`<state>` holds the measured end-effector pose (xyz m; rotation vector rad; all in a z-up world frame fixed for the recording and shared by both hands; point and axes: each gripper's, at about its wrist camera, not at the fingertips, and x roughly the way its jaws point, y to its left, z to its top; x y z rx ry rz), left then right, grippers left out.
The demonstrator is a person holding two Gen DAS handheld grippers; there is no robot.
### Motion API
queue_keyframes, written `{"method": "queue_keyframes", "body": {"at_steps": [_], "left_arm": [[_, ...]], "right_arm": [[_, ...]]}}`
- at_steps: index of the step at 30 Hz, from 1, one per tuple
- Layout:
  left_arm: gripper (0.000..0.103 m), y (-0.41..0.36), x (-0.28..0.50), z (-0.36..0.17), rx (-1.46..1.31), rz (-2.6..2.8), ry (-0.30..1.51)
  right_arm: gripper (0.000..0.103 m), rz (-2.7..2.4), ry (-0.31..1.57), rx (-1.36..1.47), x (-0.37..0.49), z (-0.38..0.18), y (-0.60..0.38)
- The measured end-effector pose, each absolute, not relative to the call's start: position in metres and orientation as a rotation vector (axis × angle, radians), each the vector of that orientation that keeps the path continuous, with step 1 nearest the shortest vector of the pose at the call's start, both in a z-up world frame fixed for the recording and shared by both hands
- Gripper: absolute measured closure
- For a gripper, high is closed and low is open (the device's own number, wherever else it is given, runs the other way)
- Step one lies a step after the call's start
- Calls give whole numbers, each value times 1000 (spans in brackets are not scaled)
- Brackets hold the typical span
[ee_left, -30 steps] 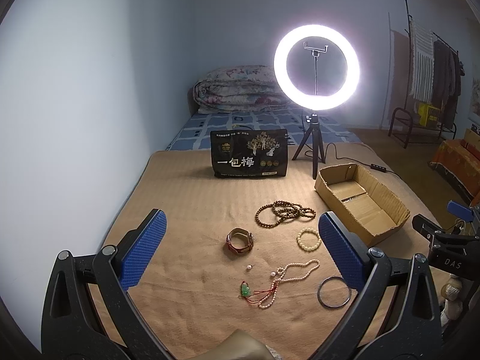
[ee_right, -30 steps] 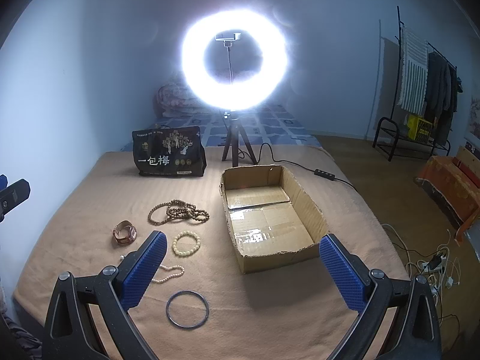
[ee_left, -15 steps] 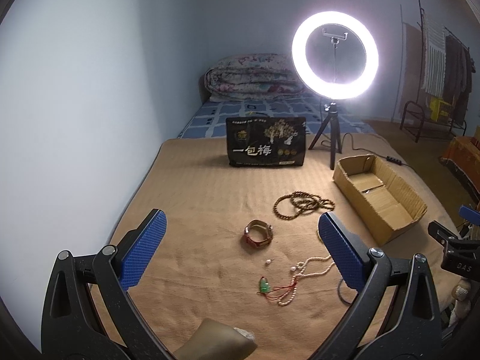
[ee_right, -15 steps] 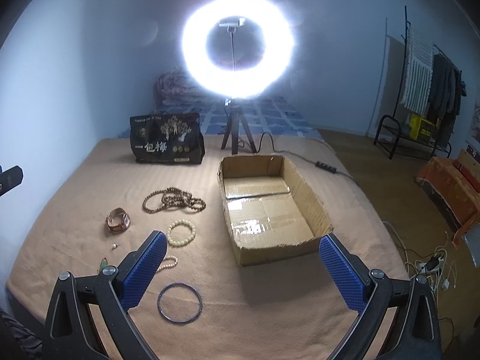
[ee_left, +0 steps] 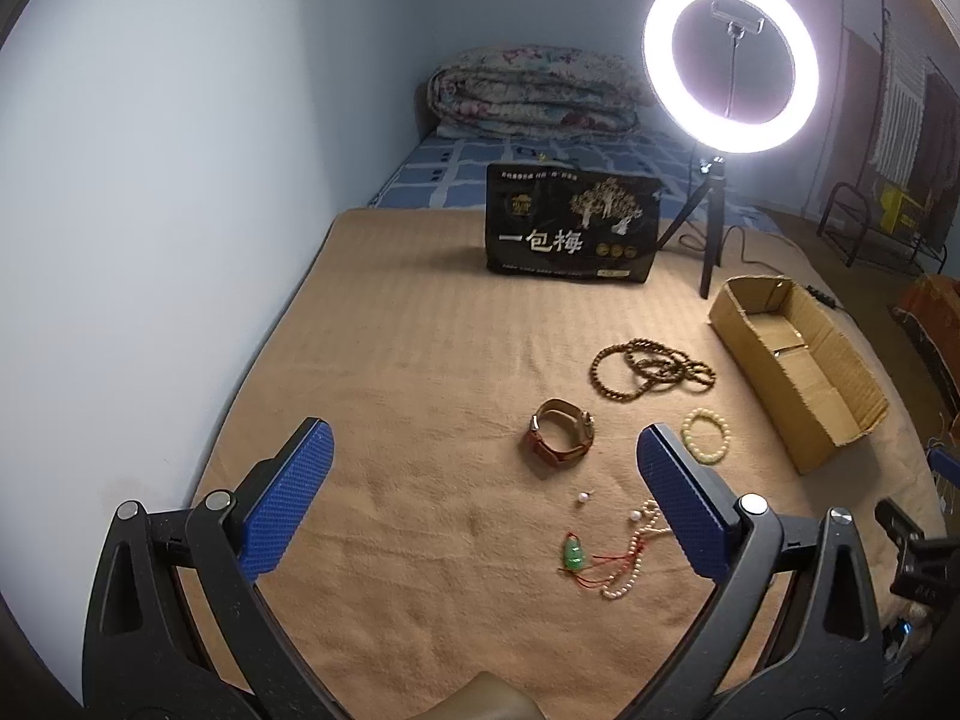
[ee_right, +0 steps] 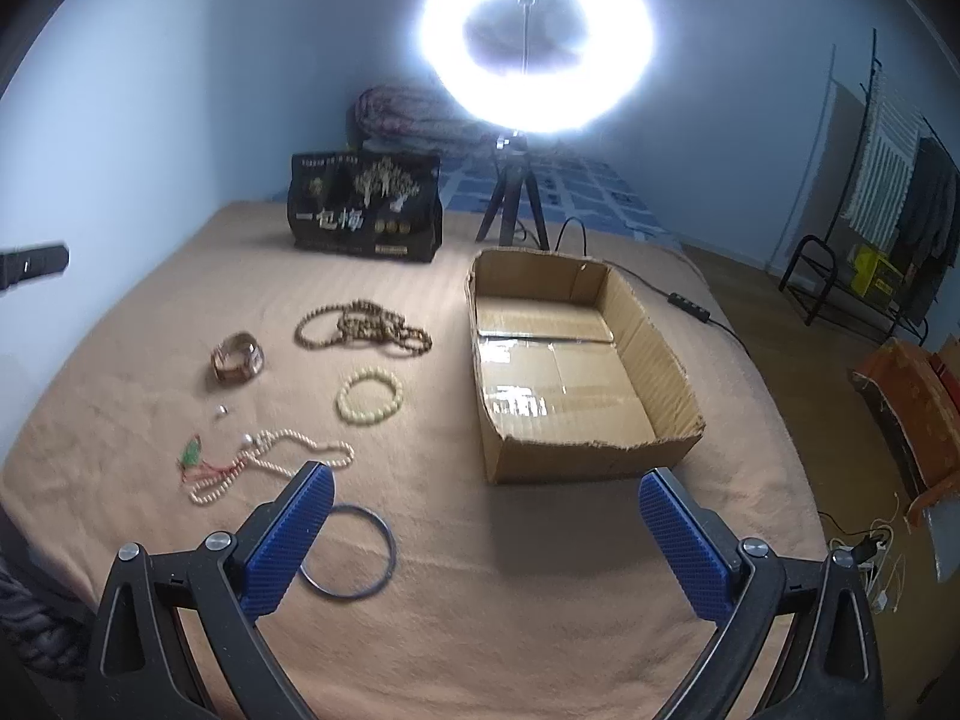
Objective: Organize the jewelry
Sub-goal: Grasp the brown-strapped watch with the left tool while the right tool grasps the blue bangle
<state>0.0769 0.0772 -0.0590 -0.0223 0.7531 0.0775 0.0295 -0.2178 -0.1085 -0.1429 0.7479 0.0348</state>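
Observation:
Jewelry lies on a tan blanket (ee_left: 420, 360): brown bead strands (ee_left: 651, 367) (ee_right: 366, 327), a brown watch (ee_left: 561, 439) (ee_right: 238, 357), a cream bead bracelet (ee_left: 707, 437) (ee_right: 369, 395), a pearl necklace with a green pendant (ee_left: 600, 558) (ee_right: 264, 465), a small loose pearl (ee_left: 582, 498), and a dark bangle (ee_right: 354, 552). An empty cardboard box (ee_left: 798, 360) (ee_right: 570, 360) sits to the right. My left gripper (ee_left: 486, 498) is open above the blanket, left of the necklace. My right gripper (ee_right: 486, 540) is open, its left finger over the bangle.
A black printed bag (ee_left: 573, 231) (ee_right: 366, 207) stands at the back. A ring light on a tripod (ee_left: 729, 54) (ee_right: 534, 36) stands behind the box, its cable trailing right. A folded quilt (ee_left: 534, 93) lies far back. A wall runs along the left. Clothes rack and floor lie right.
My left gripper has swung left, so the jewelry now sits further right in its view. My right gripper has moved forward and lower toward the bangle and box. Nothing was picked up.

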Motion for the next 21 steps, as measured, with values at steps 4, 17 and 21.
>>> {"method": "queue_keyframes", "body": {"at_steps": [4, 17, 21], "left_arm": [[5, 76, 97, -73, -17, 39, 808], [28, 68, 174, -145, -6, 10, 1023], [38, 75, 197, -168, -68, 15, 1079]], "right_arm": [[0, 62, 785, -167, 32, -124, -214], [1, 258, 942, -252, 45, -197, -169], [1, 269, 976, -233, 52, -208, -168]]}}
